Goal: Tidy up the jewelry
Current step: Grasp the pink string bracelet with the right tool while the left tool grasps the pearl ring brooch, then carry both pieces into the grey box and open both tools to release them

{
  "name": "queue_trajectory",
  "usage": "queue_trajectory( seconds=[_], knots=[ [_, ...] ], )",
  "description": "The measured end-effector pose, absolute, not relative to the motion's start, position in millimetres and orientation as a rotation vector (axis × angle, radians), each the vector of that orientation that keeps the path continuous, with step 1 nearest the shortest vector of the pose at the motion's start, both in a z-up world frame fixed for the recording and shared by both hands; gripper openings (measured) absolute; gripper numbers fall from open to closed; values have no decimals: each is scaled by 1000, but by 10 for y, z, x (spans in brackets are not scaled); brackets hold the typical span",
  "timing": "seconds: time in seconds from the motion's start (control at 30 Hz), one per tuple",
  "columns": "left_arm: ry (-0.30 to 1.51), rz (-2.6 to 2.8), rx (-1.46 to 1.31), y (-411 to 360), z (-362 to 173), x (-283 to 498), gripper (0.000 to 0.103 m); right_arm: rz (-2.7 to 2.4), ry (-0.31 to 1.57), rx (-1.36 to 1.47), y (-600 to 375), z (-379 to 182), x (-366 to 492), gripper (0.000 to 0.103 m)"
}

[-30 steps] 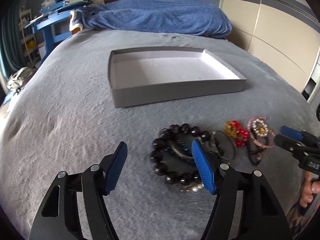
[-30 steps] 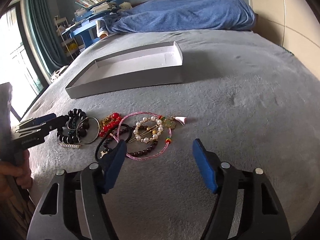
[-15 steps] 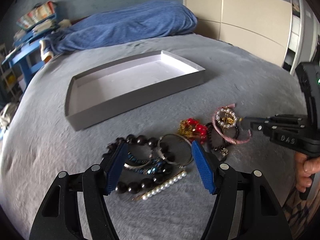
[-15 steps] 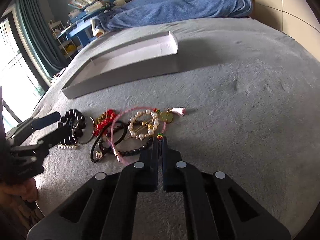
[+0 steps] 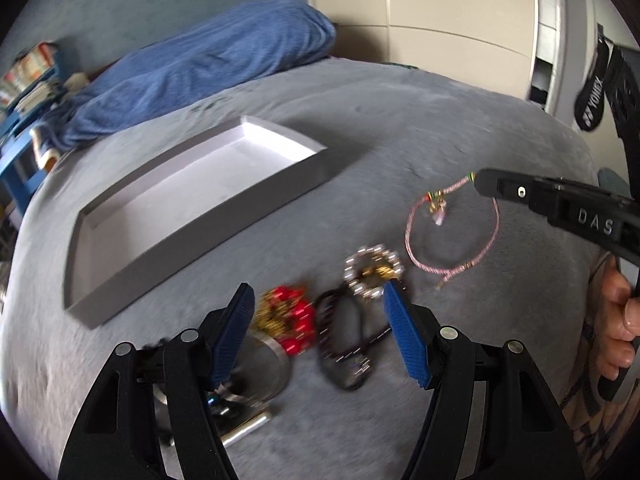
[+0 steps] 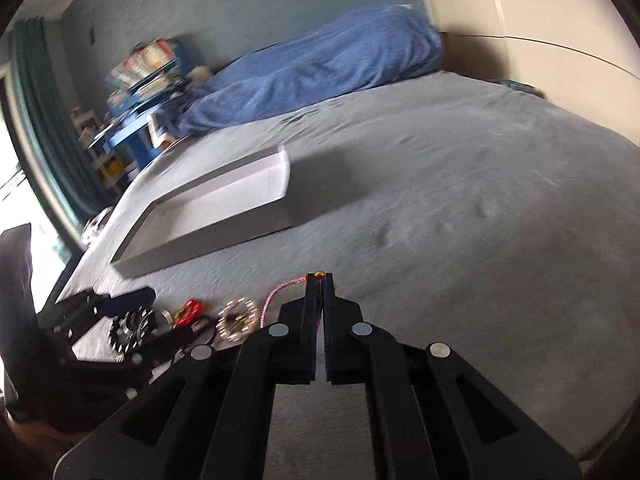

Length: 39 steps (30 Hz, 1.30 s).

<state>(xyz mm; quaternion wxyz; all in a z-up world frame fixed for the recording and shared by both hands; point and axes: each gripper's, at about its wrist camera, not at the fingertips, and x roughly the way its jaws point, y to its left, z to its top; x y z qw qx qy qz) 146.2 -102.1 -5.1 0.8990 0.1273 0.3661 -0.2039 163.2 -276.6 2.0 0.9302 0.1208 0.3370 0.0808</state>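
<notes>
Right tongs clenched on pink woven cord bracelet, centre right of frame. Left tongs released. Lift slowly, untangled, toward shallow grey cardboard tray, upper left.

A grey bed fills most of both views, with a rumpled blue blanket across the upper middle. A blue-grey wall rises behind it. Cream wardrobe panels stand at upper right. At left, blue shelves hold books, beside a teal curtain and a bright window.
</notes>
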Motion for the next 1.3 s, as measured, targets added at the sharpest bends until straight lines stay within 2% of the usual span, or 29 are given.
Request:
queue_trajectory(
  seconds=[0.3,0.4,0.47,0.53,0.97,1.3],
  knots=[
    [850,-481,353,-1452,-258,1675,68,88,690,333,-3025,-5,1664,3],
    [879,-480,337,-1469,-296,1760,60,100,690,329,-3014,-4,1664,3],
    [889,-485,306,-1422,-287,1775,46,108,688,330,-3016,-2,1663,3],
    [890,-490,278,-1394,-271,1786,42,113,687,334,-3012,-6,1659,3],
    [781,-463,188,-1110,98,1775,42,171,667,293,-2864,105,1698,3],
    [755,-294,140,-360,337,2110,42,255,609,240,-2647,458,1998,2]
  ],
)
